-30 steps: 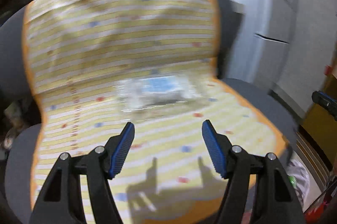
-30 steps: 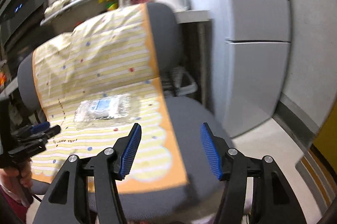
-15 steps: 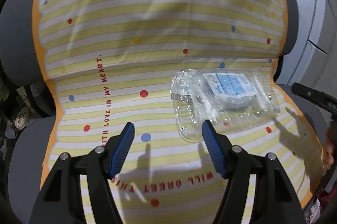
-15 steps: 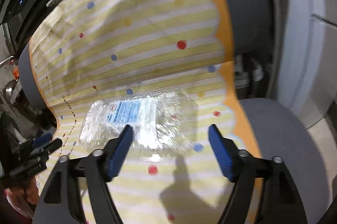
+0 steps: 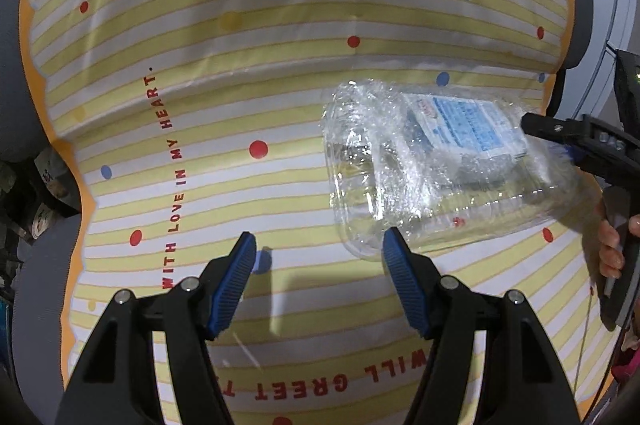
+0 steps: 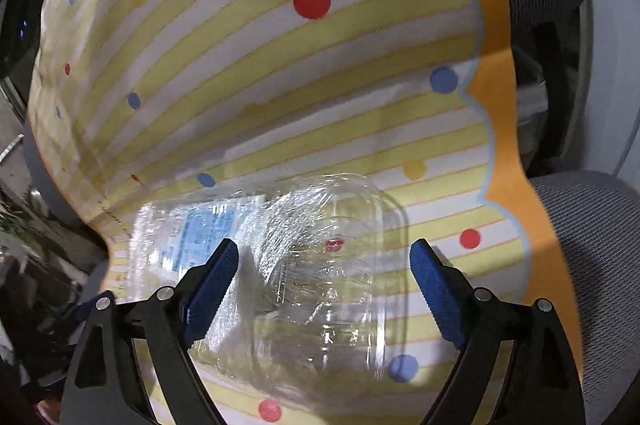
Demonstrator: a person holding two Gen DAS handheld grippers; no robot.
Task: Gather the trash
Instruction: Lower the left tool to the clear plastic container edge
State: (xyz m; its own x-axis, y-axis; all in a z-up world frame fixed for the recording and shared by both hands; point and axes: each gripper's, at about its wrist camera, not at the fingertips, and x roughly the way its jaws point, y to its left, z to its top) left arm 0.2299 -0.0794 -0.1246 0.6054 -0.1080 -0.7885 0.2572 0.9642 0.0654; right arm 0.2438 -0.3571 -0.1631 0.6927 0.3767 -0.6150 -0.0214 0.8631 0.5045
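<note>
Clear plastic container (image 5: 432,177) (crumpled film and a blue-printed label on top) lies at center right of the left wrist view, on a striped, dotted cloth (image 5: 240,97) covering a grey chair (image 6: 592,245). Right gripper (image 6: 324,281): jaws wide, straddling the container's near end. Left gripper (image 5: 318,265): jaws wide, empty, its 2 fingers just below the container's lower left corner.

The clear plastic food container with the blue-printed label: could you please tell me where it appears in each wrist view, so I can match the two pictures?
Left wrist view: the clear plastic food container lies right of centre, beyond the open left tongs' right finger.
Right wrist view: the container sits low at centre, between the open right tongs.
Shared landmark: the yellow-striped dotted seat cover beneath it.
</note>
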